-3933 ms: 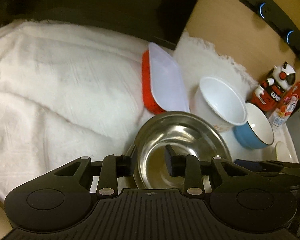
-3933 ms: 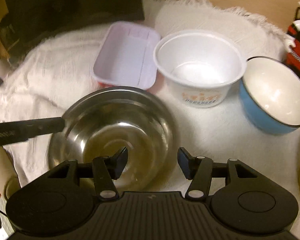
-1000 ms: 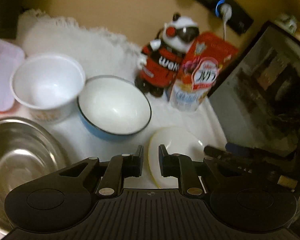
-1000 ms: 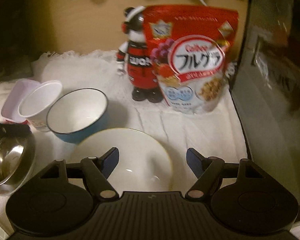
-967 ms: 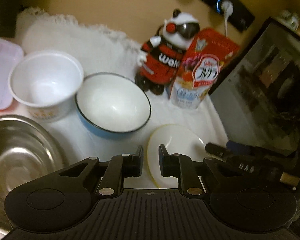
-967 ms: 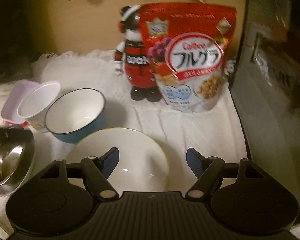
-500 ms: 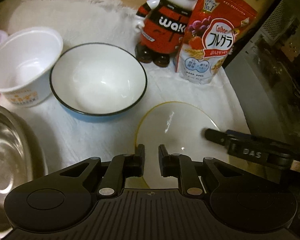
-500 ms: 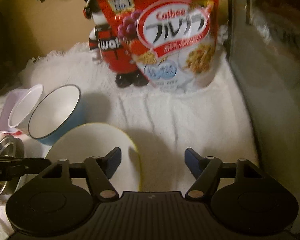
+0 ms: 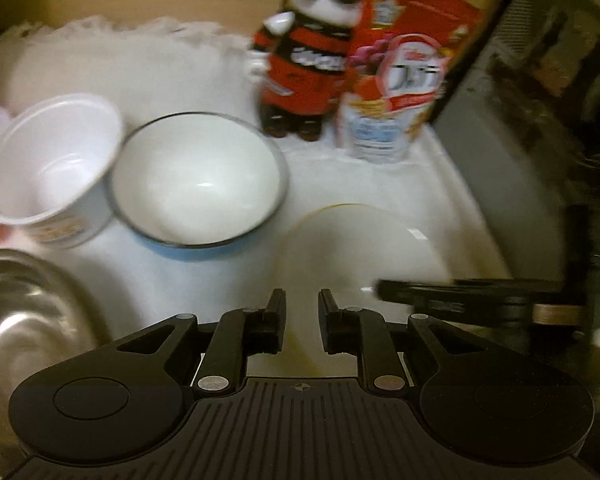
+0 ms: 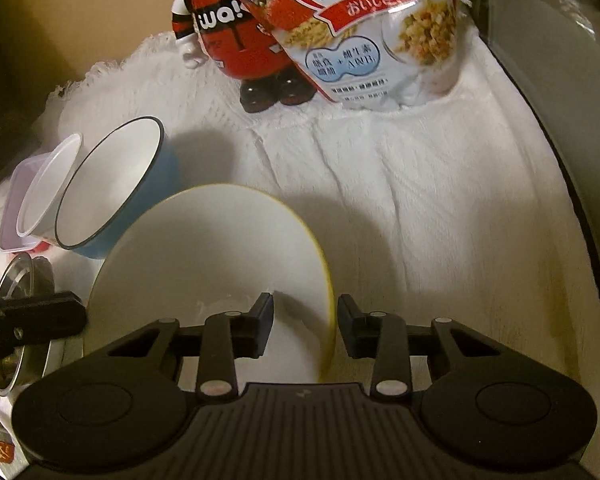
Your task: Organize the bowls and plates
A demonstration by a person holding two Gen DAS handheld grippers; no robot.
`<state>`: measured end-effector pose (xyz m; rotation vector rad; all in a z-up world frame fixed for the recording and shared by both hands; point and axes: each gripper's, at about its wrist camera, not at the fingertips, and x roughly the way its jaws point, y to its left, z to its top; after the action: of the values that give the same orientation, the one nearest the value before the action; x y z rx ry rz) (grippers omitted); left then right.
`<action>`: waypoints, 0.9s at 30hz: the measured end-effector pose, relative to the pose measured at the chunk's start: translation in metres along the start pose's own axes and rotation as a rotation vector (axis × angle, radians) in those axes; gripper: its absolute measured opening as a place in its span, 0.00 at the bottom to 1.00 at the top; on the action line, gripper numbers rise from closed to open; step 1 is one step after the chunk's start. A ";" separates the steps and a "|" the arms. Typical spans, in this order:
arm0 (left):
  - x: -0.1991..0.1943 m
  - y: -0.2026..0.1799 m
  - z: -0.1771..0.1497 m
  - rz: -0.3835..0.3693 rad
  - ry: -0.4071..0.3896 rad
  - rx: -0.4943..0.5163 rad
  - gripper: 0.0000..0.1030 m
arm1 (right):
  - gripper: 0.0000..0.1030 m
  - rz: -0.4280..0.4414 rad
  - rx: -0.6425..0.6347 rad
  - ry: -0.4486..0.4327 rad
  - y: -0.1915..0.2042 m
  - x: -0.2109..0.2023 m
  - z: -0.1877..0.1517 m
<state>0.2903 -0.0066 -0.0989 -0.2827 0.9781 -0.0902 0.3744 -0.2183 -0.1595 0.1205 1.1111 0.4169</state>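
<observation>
A white plate with a yellow rim lies on the white cloth; it also shows in the left wrist view. My right gripper is open, its jaws standing either side of the plate's right rim. My left gripper is open by a narrow gap at the plate's near left edge and holds nothing. A blue bowl with a white inside stands left of the plate, then a white paper cup bowl and a steel bowl at the near left.
A red and black bear figure and a red cereal bag stand at the back. A dark appliance wall bounds the right side. A lidded red container lies at the far left. A white cloth covers the table.
My right gripper has moved forward and down so its jaws now straddle the plate's rim, and the gap has narrowed. My left gripper shifted a little and its jaws opened slightly.
</observation>
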 end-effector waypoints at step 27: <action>0.017 0.045 -0.019 -0.083 0.146 -0.136 0.35 | 0.39 0.119 0.046 0.094 0.026 0.008 -0.025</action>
<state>0.2823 0.0295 -0.1349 -0.4470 1.1198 -0.1214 0.3480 -0.1941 -0.1692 0.2094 1.2106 0.5073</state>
